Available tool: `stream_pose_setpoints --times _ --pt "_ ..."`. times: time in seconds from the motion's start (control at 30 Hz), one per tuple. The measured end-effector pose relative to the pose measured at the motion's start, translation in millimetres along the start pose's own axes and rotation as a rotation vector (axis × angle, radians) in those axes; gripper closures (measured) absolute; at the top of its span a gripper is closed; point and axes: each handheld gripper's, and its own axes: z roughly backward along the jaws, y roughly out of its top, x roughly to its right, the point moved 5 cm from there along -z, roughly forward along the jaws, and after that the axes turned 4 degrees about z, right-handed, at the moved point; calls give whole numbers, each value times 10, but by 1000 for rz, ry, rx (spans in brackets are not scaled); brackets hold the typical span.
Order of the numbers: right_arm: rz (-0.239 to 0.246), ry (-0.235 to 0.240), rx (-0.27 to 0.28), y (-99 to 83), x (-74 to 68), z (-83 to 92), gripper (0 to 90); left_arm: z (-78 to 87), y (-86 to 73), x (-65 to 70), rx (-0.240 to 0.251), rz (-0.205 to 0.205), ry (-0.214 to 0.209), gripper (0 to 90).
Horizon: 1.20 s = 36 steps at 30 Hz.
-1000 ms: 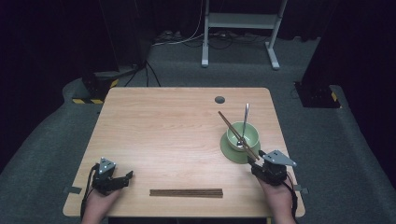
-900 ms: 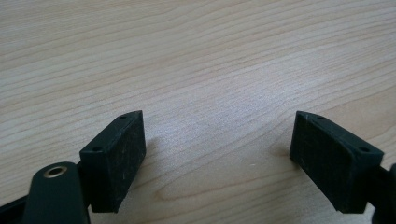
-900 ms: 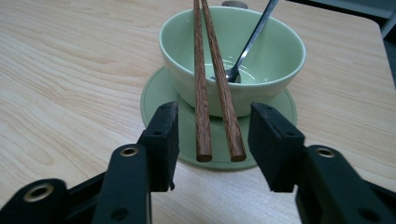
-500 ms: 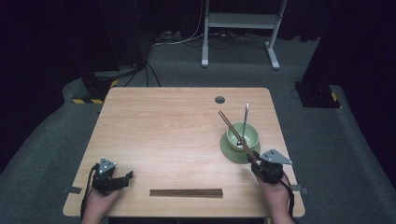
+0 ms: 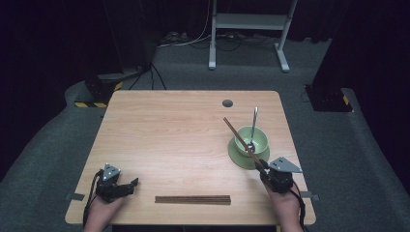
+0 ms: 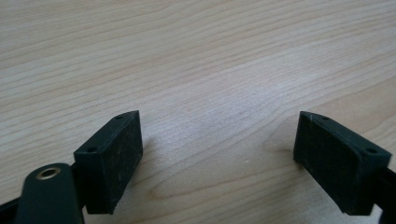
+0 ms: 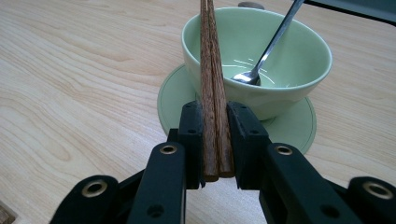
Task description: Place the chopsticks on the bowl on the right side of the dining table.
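A pair of brown wooden chopsticks leans across the rim of a pale green bowl, near ends low, tips up and away. My right gripper has just been closing and is now shut on their near ends, pads pressing both sides. In the high view that gripper sits just in front of the bowl. A metal spoon rests inside the bowl. My left gripper stands open over bare wood at the front left corner.
The bowl stands on a matching green saucer. A second pair of chopsticks lies flat along the table's front edge between my hands. A small round hole marks the far part of the tabletop.
The right gripper's jaws have drawn in around the near ends of the leaning chopsticks. Both hands kept their places, and the bowl and spoon have not moved.
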Motion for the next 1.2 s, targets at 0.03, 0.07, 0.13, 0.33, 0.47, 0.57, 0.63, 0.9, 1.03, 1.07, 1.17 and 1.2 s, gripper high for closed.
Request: stream_pose_setpoints --times 0.03,0.07,0.13,0.33,0.47,0.57,0.63,0.9,1.03,1.07,1.17,1.2 --pt "0 0 0 0 0 0 763 0 0 0 0 0 0 151" --pt "-3 -1 4 5 8 12 763 -1 -1 8 -3 -1 -7 146" --pt "-9 1 7 9 19 15 762 -10 6 44 -3 -20 -23 144" --pt "-7 1 3 6 10 -8 724 -25 33 58 -20 -26 -30 144" --pt "-6 -3 5 8 3 -7 688 -32 119 114 -21 -33 -33 147" --pt "-4 -12 0 -1 5 -9 654 -24 231 175 1 -43 -50 146" --pt "-4 -17 -1 -5 8 -10 648 -18 313 218 16 -46 -65 147" --pt "-12 -32 -7 -25 35 -1 634 -32 638 438 57 -59 -131 147" --pt "-26 -48 -6 -37 83 33 619 -61 846 585 89 -68 -163 149" --pt "-26 -48 -6 -37 83 33 619 -61 846 585 89 -68 -163 149" --pt "-33 -58 -5 -47 116 54 605 -89 972 684 95 -80 -164 148" --pt "-38 -65 -5 -52 131 60 601 -98 1009 715 103 -93 -160 146"
